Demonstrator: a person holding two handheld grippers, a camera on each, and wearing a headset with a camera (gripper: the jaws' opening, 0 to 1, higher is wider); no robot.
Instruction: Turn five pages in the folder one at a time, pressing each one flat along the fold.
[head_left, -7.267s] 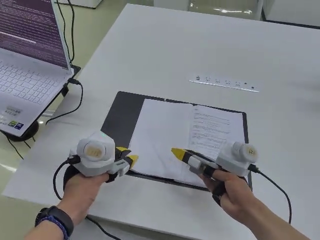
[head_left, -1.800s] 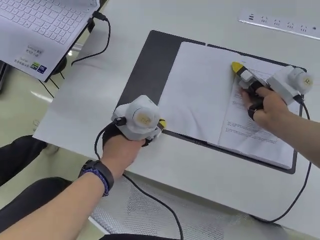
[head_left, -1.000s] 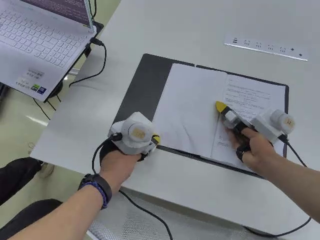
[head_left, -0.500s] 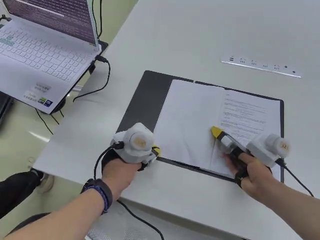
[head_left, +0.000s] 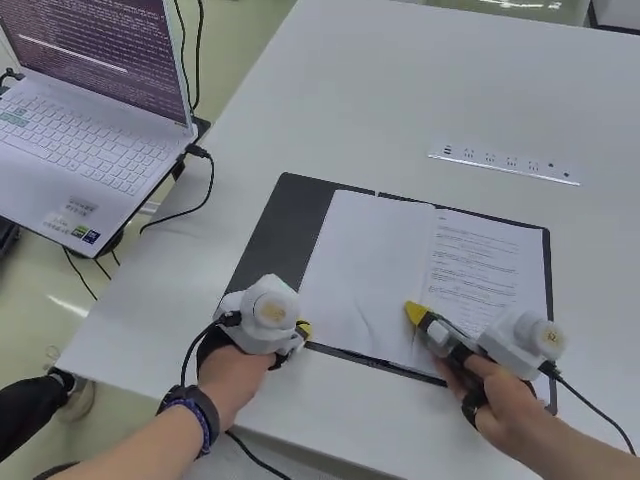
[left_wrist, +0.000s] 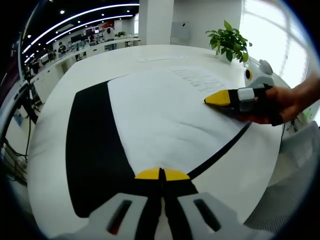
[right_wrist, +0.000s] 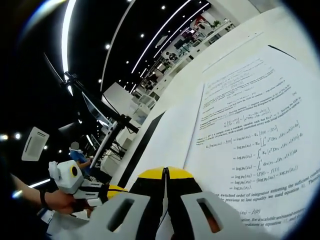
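Note:
A black folder (head_left: 275, 225) lies open on the white table, a blank turned page (head_left: 365, 265) on its left and a printed page (head_left: 488, 268) on its right. My right gripper (head_left: 412, 312) is shut, its yellow tips resting on the fold near the folder's front edge. In the right gripper view the shut tips (right_wrist: 165, 173) sit between the blank page and the printed page (right_wrist: 250, 130). My left gripper (head_left: 301, 329) is shut and rests at the folder's front-left edge; the left gripper view shows its tips (left_wrist: 161, 174) on the black cover (left_wrist: 92, 150), with the right gripper (left_wrist: 212, 98) beyond.
An open laptop (head_left: 70, 150) with a cable (head_left: 195, 195) sits at the table's left edge. A white power strip (head_left: 500, 163) is set in the tabletop behind the folder. The table's front edge runs just below both hands.
My right gripper has slid down the fold from the folder's far end to its front edge. The left gripper has stayed at the front-left corner. The head camera has shifted.

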